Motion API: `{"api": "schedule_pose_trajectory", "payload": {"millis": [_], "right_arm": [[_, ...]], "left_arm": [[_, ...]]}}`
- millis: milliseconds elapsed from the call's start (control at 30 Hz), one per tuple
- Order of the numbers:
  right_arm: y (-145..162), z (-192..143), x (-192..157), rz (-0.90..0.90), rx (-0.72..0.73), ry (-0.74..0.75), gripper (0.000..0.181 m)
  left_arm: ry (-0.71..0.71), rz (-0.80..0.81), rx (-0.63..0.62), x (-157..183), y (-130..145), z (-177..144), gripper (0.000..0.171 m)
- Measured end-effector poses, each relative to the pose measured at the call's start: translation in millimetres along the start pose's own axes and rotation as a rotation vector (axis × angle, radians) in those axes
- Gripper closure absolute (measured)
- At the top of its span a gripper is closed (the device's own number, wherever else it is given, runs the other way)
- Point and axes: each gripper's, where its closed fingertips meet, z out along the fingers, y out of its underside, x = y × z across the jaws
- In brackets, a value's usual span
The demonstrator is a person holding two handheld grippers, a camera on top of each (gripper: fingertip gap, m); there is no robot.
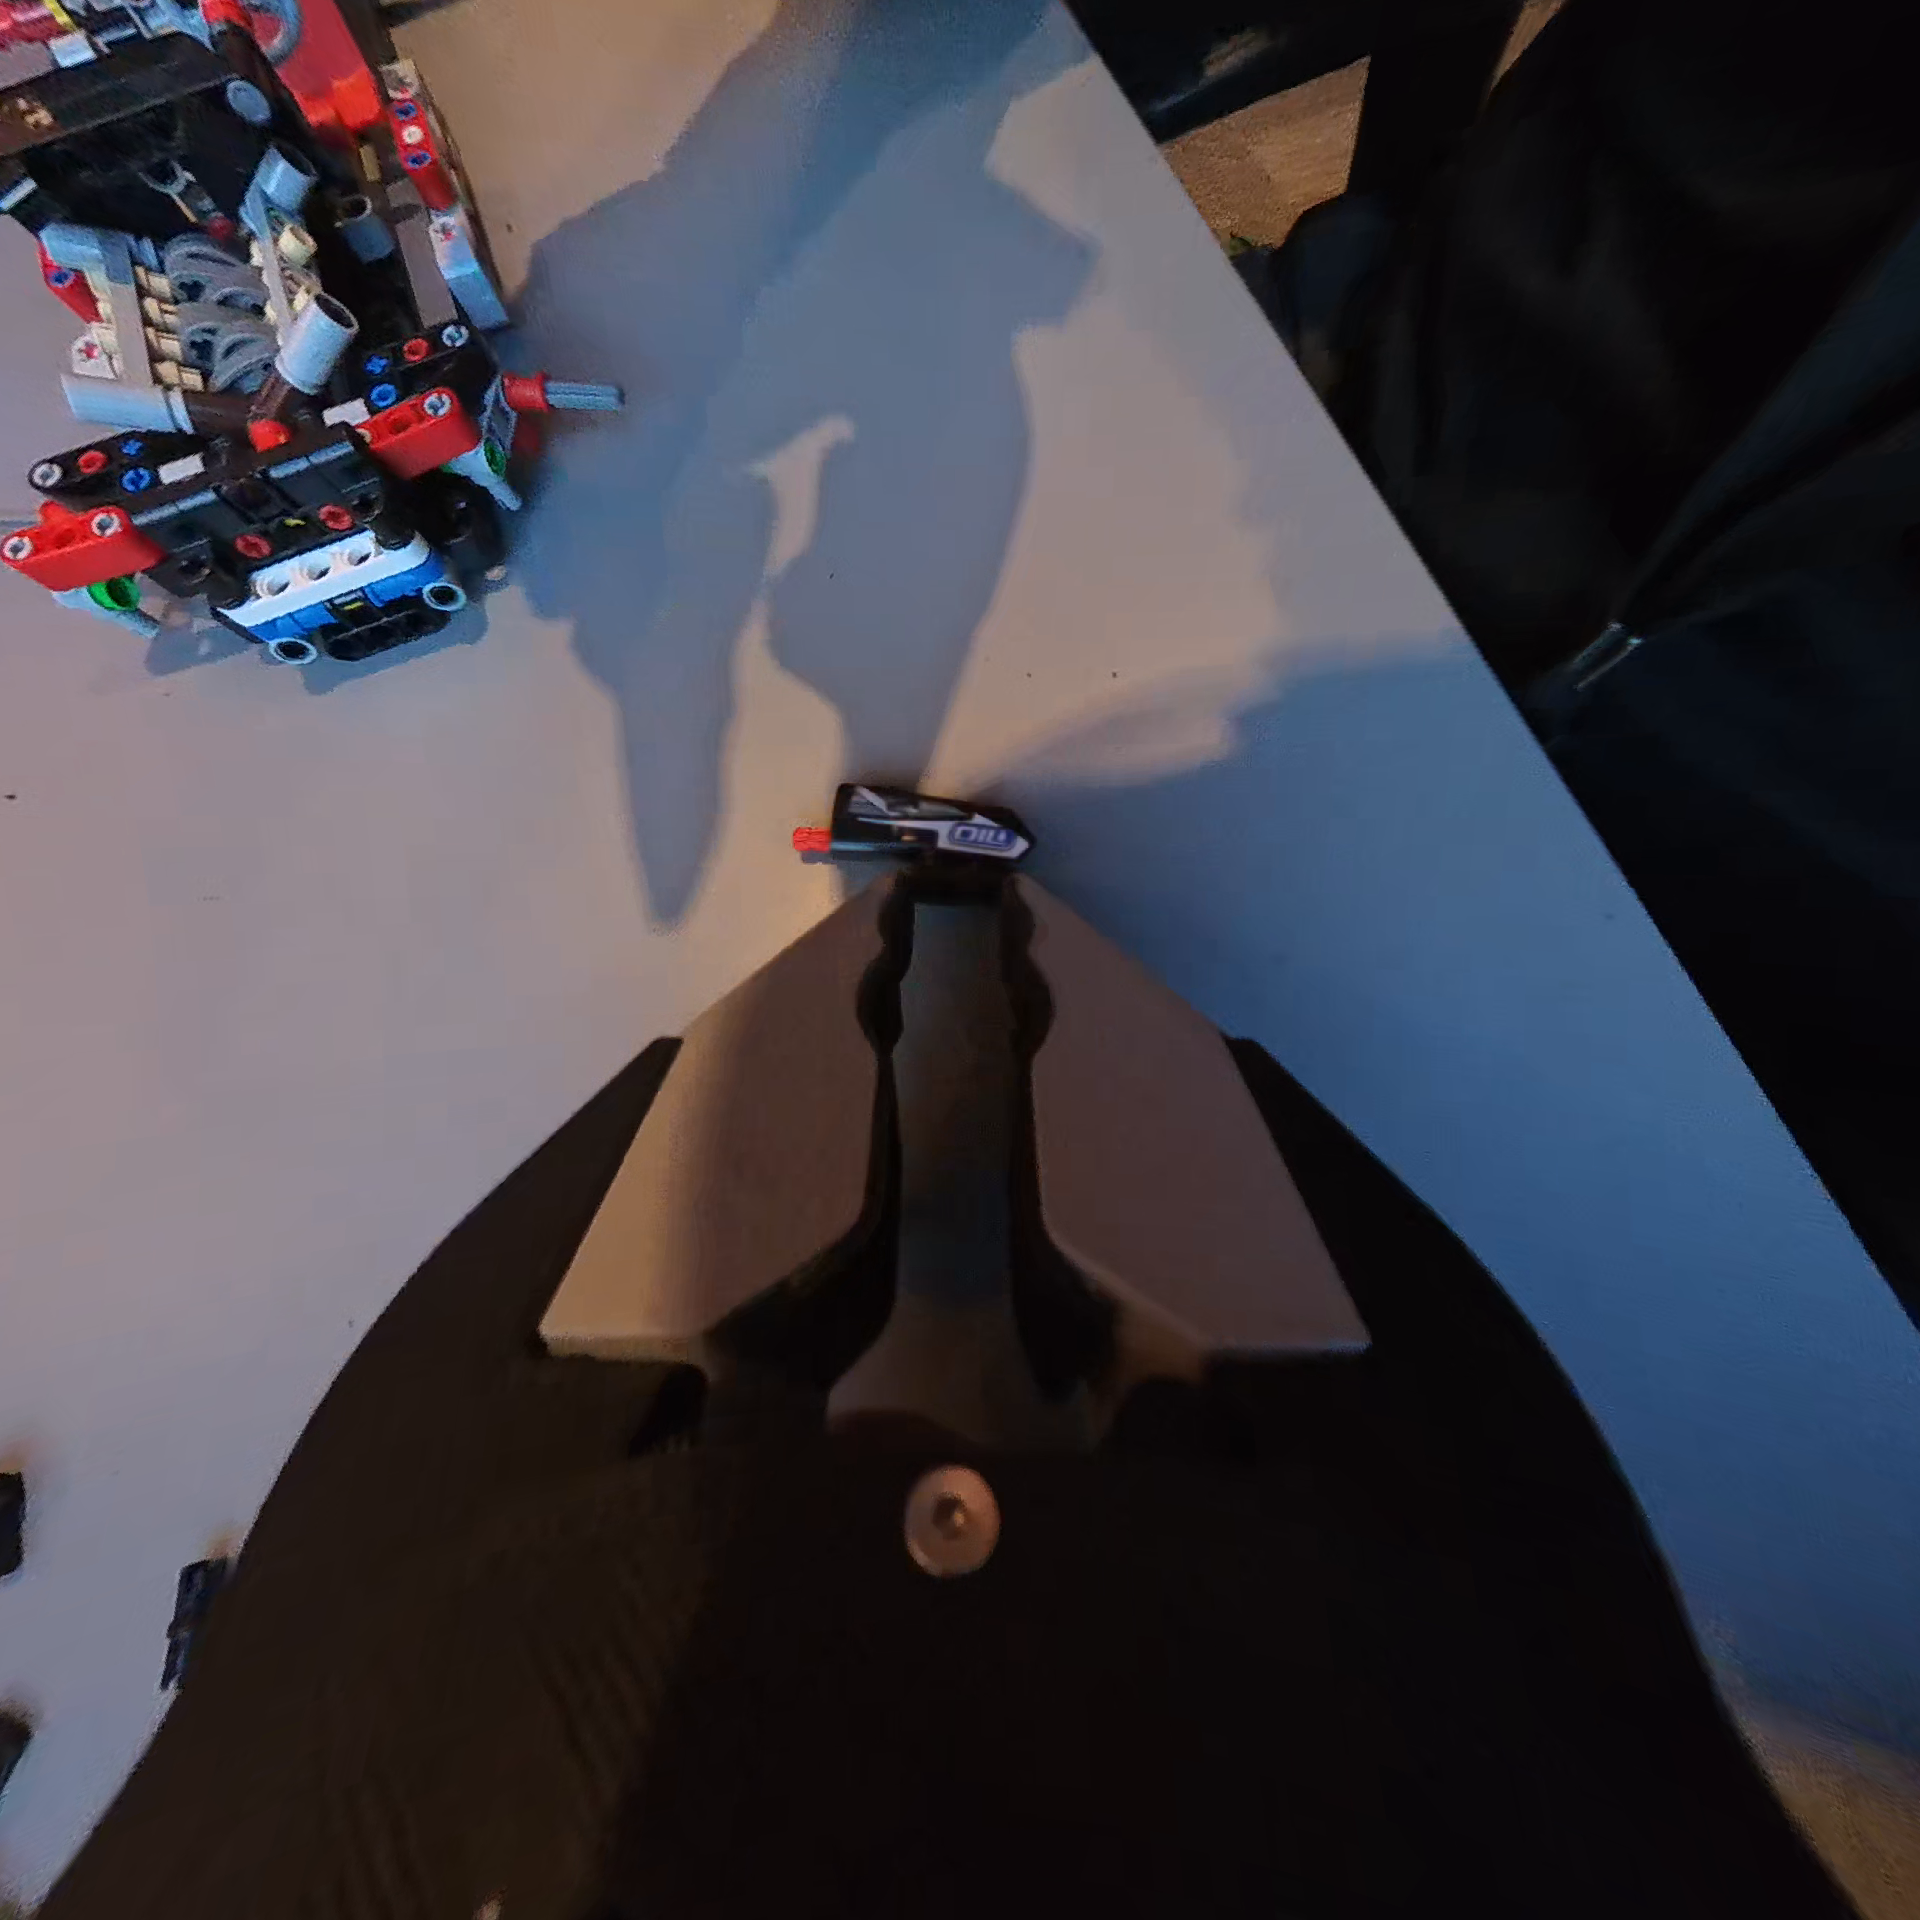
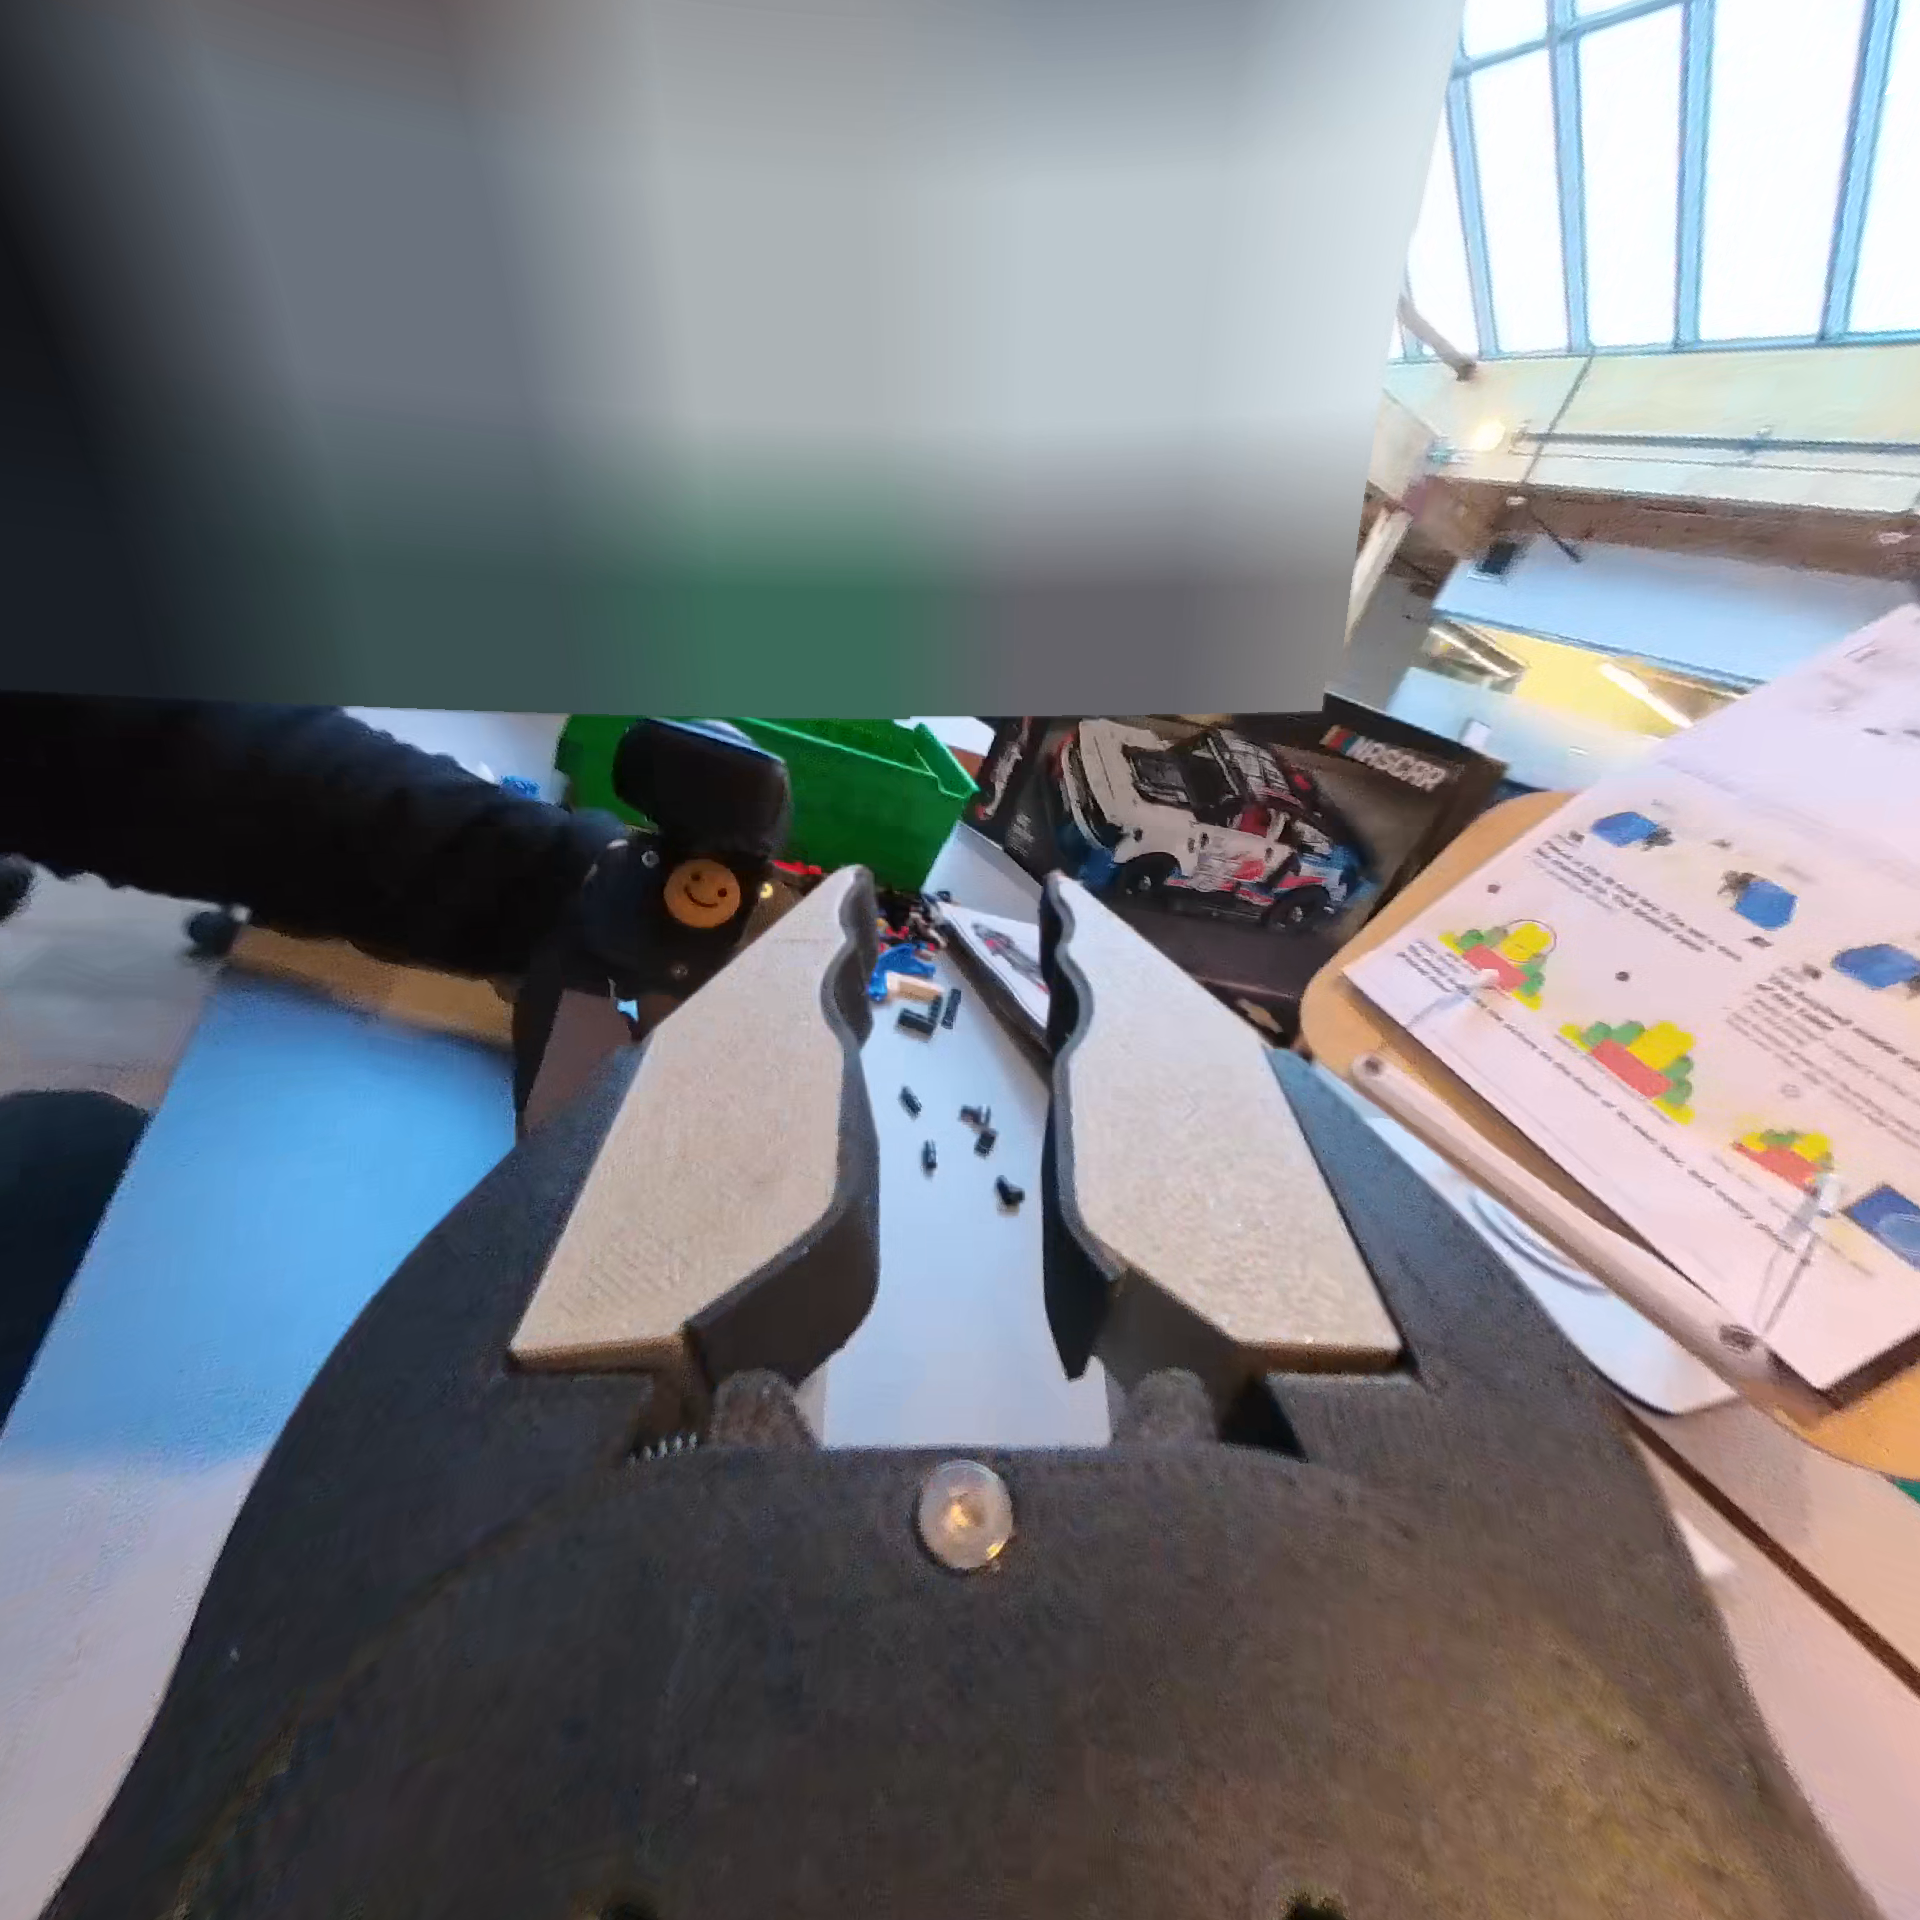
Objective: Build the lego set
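Left tongs [image 1: 951, 883] pinching black panel [image 1: 930, 823], table edge [image 1: 1382, 582] near

The left wrist view looks steeply down along its fingers onto the white table [image 1: 312, 1039], close above it, near the table's right edge. The right wrist view sits low, facing almost level across the table [image 2: 956, 1299] toward a box [image 2: 1226, 831] and windows [image 2: 1683, 166]. Both share only the tabletop
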Motion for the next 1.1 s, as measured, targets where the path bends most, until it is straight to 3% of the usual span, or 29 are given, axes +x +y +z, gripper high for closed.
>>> {"api": "schedule_pose_trajectory", "payload": {"millis": [133,200,367,767,1100], "right_arm": [[32,2,-11,0.157,0.007,-0.108,0.156],[32,1,-22,0.182,0.008,-0.165,0.158],[58,3,-11,0.121,-0.112,-0.092,0.166],[62,5,-4,0.192,-0.100,-0.074,0.168],[51,3,-9,0.061,-0.082,-0.053,0.173]], "left_arm": [[0.000,-0.035,-0.001,-4,2,-1,0.158],[-0.019,-0.037,-0.002,-8,3,-3,0.158],[-0.065,-0.085,-0.003,-25,12,-11,0.159],[-0.122,-0.080,-0.006,-31,18,-18,0.158],[-0.127,-0.079,-0.007,-31,18,-18,0.158]]}}
